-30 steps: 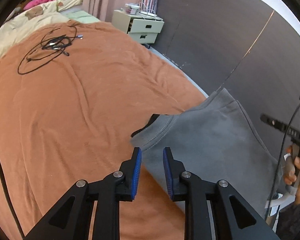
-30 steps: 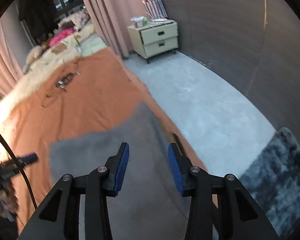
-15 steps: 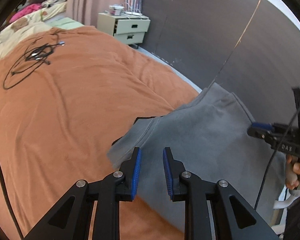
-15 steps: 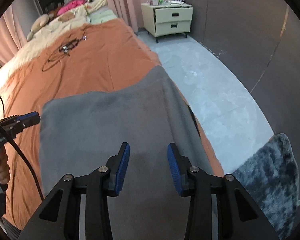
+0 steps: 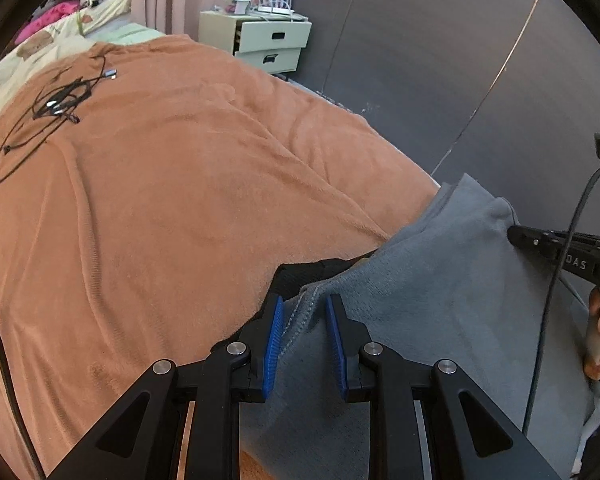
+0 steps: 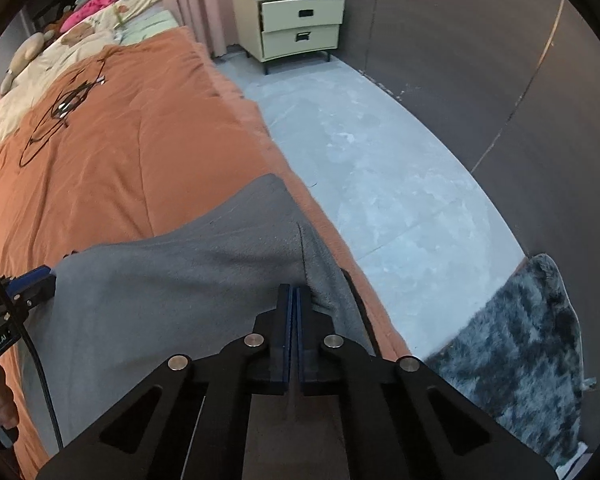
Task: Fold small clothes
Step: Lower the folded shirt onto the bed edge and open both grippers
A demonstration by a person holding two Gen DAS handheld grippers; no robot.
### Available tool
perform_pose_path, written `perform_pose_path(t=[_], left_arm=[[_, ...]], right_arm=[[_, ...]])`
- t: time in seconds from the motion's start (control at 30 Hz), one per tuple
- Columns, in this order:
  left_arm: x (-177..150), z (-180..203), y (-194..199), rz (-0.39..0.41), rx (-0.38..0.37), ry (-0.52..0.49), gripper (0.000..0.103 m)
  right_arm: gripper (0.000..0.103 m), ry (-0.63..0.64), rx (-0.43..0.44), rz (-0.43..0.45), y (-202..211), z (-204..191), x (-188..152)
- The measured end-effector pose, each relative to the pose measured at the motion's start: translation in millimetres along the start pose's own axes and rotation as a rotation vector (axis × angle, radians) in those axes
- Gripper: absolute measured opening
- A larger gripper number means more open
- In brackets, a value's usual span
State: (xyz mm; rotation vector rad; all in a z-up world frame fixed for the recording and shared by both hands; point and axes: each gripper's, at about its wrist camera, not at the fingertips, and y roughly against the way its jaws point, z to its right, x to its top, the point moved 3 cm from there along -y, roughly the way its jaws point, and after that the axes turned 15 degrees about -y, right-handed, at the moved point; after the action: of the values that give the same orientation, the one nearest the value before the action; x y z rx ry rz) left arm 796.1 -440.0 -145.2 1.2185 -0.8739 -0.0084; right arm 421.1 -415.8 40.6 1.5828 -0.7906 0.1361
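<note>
**Both tongs at the grey top**

Spread wide across the bed: an orange blanket (image 5: 172,208). Draped over its near edge, hanging toward the floor: the grey top (image 6: 172,292). Clamped tight on a pinched ridge of that cloth: the right gripper (image 6: 294,300), pads pressed together. Narrowly parted around the stitched hem: the left gripper (image 5: 302,320), pads not pressing. Farther up the blanket, well apart: a tangle of black cable (image 5: 44,120).

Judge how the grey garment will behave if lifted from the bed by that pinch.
The grey garment probably flops and hangs: it already puckers at the shut right gripper. Its fleecy surface likely grips rather than slips. It should drag on the orange blanket.
</note>
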Motion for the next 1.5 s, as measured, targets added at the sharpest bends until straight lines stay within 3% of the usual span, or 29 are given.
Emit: perform_pose_path(t=[0.23, 0.4, 0.57, 0.73, 0.8, 0.87, 1.13, 1.4, 1.5], left_arm=[[-0.3, 9.5, 40.8, 0.047, 0.043, -0.012, 0.024], [-9.3, 30.9, 67.5, 0.055, -0.007, -0.034, 0.024], [-25.8, 54.7, 78.6, 0.037, -0.054, -0.054, 0.024], [-42.1, 82.8, 83.6, 0.014, -0.092, -0.082, 0.027], [-47.6, 91.9, 84.5, 0.01, -0.095, -0.092, 0.038], [-52.6, 99.5, 84.6, 0.01, -0.093, -0.104, 0.041], [-67.5, 126.3, 87.4, -0.013, -0.127, -0.114, 0.041], [-82.1, 138.1, 119.0, 0.006, -0.128, -0.124, 0.042], [-90.5, 140.2, 138.1, 0.022, -0.119, -0.116, 0.046]], right_arm=[[0.0, -0.011, 0.023, 0.045, 34.7, 21.7, -26.5], [0.002, -0.01, 0.051, 0.09, 80.3, 54.5, -58.7], [0.002, -0.016, 0.131, 0.11, 111.6, 75.1, -104.2], [0.002, -0.007, 0.144, 0.126, 110.6, 88.8, -138.6], [0.002, -0.017, 0.109, 0.126, 100.4, 97.7, -146.1], [0.002, -0.056, 0.089, 0.111, 87.4, 111.0, -147.5], [0.0, -0.176, 0.05, 0.146, 77.9, 155.7, -170.6], [0.003, -0.223, 0.057, 0.192, 125.5, 143.8, -200.5], [0.003, -0.225, 0.08, 0.209, 147.2, 140.5, -219.3]])
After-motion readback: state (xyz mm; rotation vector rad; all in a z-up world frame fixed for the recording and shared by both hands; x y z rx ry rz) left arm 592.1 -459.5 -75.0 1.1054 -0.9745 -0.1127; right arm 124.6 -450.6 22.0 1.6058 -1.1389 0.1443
